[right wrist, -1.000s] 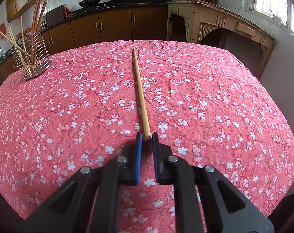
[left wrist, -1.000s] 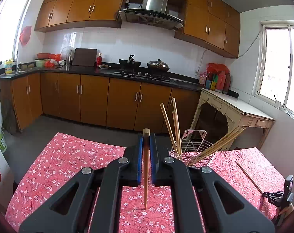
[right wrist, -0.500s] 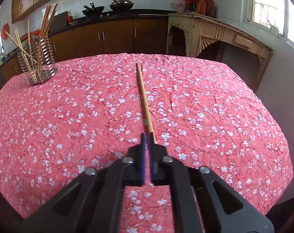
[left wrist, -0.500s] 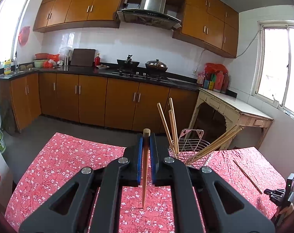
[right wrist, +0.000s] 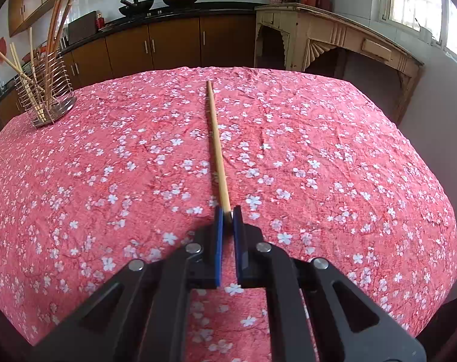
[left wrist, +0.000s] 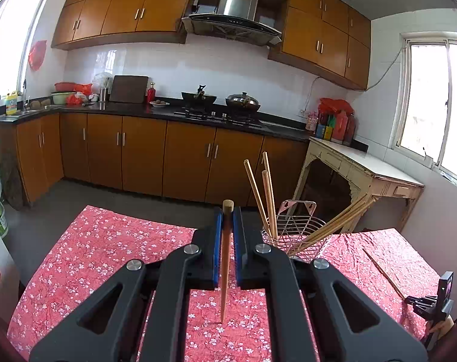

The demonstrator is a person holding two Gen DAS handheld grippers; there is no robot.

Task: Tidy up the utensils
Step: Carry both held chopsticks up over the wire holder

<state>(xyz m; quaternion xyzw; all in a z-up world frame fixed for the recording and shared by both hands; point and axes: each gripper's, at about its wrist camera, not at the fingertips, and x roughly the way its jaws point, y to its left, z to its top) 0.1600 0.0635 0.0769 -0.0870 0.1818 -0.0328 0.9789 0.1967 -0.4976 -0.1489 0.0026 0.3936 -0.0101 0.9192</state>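
My left gripper is shut on a wooden chopstick, held upright with its thin tip just above the red flowered tablecloth. A wire utensil holder with several chopsticks stands just beyond it to the right. In the right wrist view a second chopstick lies on the cloth, pointing away. My right gripper is closing on its near end, and the blue pads touch it on both sides. The holder sits at the far left of that view.
The table's far edge drops to the kitchen floor, with brown cabinets and a cream side table behind it. My right gripper shows at the left view's right edge. The cloth is wrinkled.
My right gripper's pads, apart around the lying chopstick's end a second ago, now pinch that end. The left gripper and its chopstick have stayed put.
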